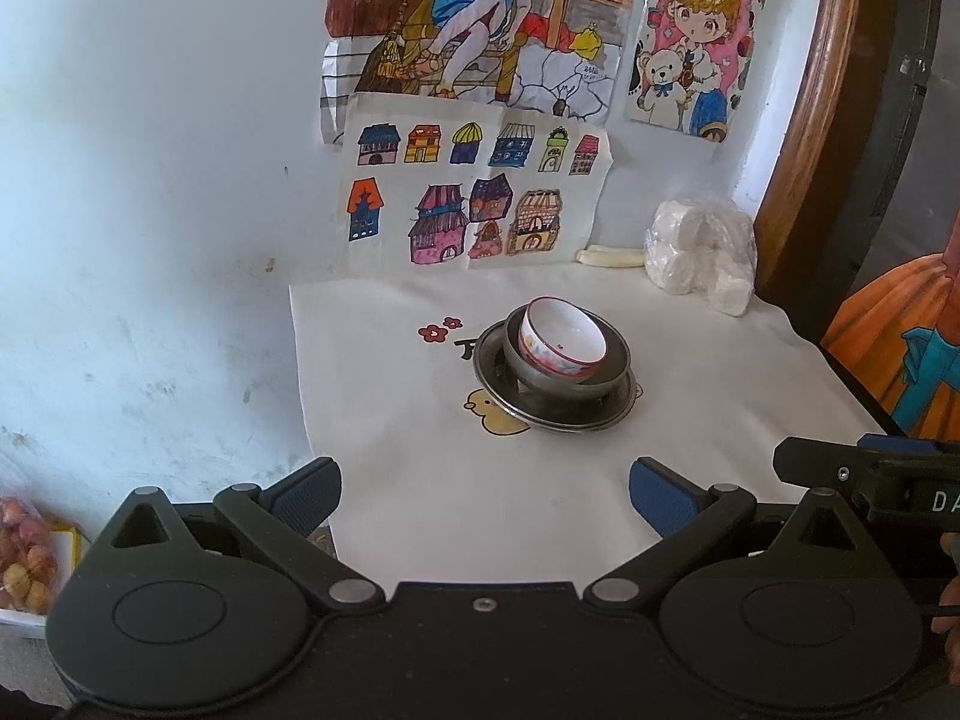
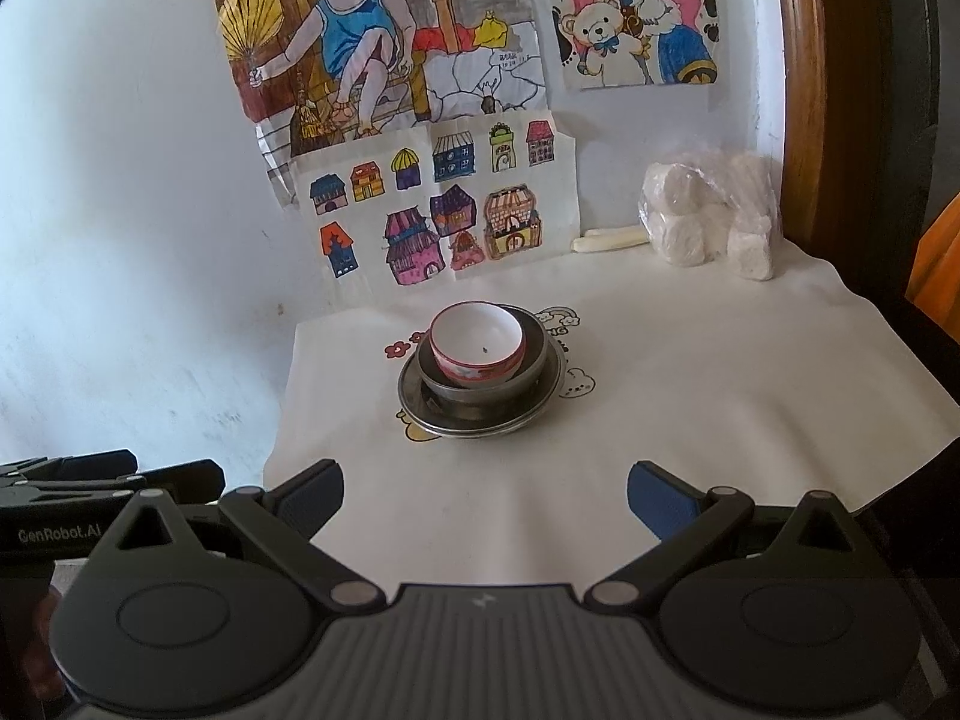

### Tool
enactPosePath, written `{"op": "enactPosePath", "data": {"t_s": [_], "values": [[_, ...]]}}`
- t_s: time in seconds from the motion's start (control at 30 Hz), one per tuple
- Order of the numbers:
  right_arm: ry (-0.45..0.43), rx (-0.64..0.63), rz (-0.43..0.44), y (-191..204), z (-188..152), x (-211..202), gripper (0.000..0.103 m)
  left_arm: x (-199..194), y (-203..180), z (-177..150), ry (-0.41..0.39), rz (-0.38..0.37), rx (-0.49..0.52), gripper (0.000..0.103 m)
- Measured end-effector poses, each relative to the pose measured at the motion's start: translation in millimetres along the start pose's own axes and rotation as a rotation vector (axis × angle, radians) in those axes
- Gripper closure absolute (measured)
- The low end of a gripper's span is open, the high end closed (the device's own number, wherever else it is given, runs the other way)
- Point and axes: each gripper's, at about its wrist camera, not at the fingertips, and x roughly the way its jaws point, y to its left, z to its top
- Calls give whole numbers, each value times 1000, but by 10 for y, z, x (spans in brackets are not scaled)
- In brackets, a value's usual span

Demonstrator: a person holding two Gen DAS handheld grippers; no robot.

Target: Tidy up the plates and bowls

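A white bowl with a red rim (image 1: 561, 340) (image 2: 477, 343) sits tilted inside a dark metal bowl (image 1: 606, 373) (image 2: 528, 369), which rests on a metal plate (image 1: 570, 417) (image 2: 480, 423) in the middle of the white cloth. My left gripper (image 1: 483, 495) is open near the cloth's front edge, well short of the stack, with nothing between its fingers. My right gripper (image 2: 483, 495) is open too, empty, and also well back from the stack. The right gripper's body (image 1: 870, 477) shows at the right of the left wrist view.
A white cloth (image 1: 690, 420) (image 2: 690, 390) with cartoon prints covers the table. A plastic bag of white rolls (image 1: 699, 255) (image 2: 711, 213) stands at the back right by a wooden frame (image 1: 810, 120). Drawings (image 2: 420, 120) hang on the wall behind. Fruit (image 1: 24, 558) lies off the left edge.
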Motion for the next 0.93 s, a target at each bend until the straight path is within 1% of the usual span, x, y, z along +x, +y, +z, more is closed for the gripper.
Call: {"op": "enactPosePath", "data": {"t_s": [0.6, 0.93], "values": [[30, -3, 4, 2, 64, 178, 0, 166, 46, 75, 17, -8, -14, 1], [41, 4, 6, -61, 101, 238, 0, 191, 18, 85, 7, 2, -18, 1]]}}
